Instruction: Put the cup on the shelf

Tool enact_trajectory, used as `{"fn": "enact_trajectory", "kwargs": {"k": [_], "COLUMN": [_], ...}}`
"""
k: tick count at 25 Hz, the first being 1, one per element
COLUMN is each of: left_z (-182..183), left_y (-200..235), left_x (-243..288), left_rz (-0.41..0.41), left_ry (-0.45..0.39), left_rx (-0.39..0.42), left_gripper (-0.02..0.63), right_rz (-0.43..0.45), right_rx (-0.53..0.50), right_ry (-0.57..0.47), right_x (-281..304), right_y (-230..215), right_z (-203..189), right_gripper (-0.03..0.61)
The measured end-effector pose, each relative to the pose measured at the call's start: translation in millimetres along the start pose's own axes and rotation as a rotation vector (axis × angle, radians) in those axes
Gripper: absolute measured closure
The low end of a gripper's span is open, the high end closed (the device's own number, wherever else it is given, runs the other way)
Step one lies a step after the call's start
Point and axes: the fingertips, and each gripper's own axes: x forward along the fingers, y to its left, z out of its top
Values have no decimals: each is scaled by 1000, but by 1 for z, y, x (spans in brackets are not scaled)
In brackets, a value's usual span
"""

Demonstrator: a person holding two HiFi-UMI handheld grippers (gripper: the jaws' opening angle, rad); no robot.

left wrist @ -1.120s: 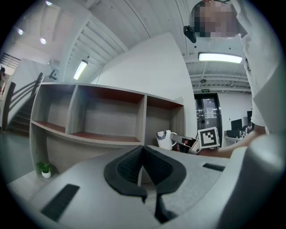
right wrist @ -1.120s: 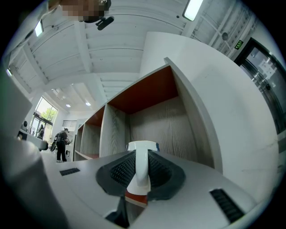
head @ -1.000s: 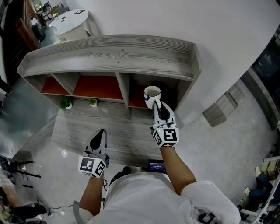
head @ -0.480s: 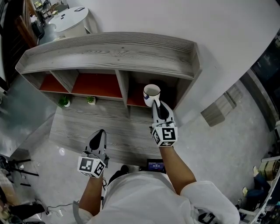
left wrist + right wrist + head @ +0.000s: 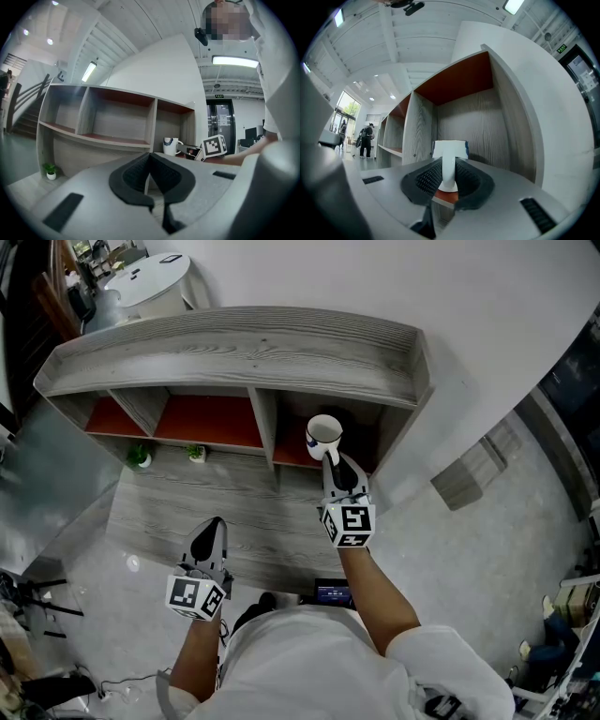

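A white cup with a dark rim pattern is at the mouth of the right compartment of the grey shelf. My right gripper is shut on its handle. In the right gripper view the cup stands upright, with its handle between the pads of my right gripper. Its base is just over the compartment's red floor; I cannot tell whether it touches. My left gripper hangs low at the left, shut and empty. In the left gripper view the pads of that gripper meet, and the cup shows beyond them.
The shelf has three red-lined compartments side by side, and the left and middle ones hold nothing. Two small potted plants stand on the wooden base in front of it. A round white table stands behind the shelf at the far left.
My right gripper has carried the cup a little forward and up toward the right compartment. The left gripper has stayed where it was.
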Motion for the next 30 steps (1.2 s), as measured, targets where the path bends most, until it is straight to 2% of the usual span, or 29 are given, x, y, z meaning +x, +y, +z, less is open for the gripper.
{"fn": "enact_trajectory", "kwargs": {"k": [7, 15, 17, 22, 28, 30], "left_z": [3, 5, 5, 2, 1, 2], "left_y": [1, 4, 4, 2, 0, 0], "left_x": [-3, -11, -13, -13, -10, -9], "left_rz": [-1, 17, 18, 12, -14, -20], "left_ry": [-12, -18, -21, -21, -30, -40], "left_rx": [8, 2, 1, -1, -8, -7], "left_gripper": [606, 606, 606, 606, 606, 606], "right_rz": [4, 13, 28, 35, 12, 20], "right_rx": [1, 36, 44, 30, 3, -7], "right_ry": [72, 94, 88, 40, -28, -46], "right_x": [16, 15, 13, 1, -34, -48], "right_y": [3, 2, 3, 4, 2, 4], "right_z": [-12, -11, -10, 5, 37, 48], "right_gripper": [494, 486, 447, 440, 444, 481]}}
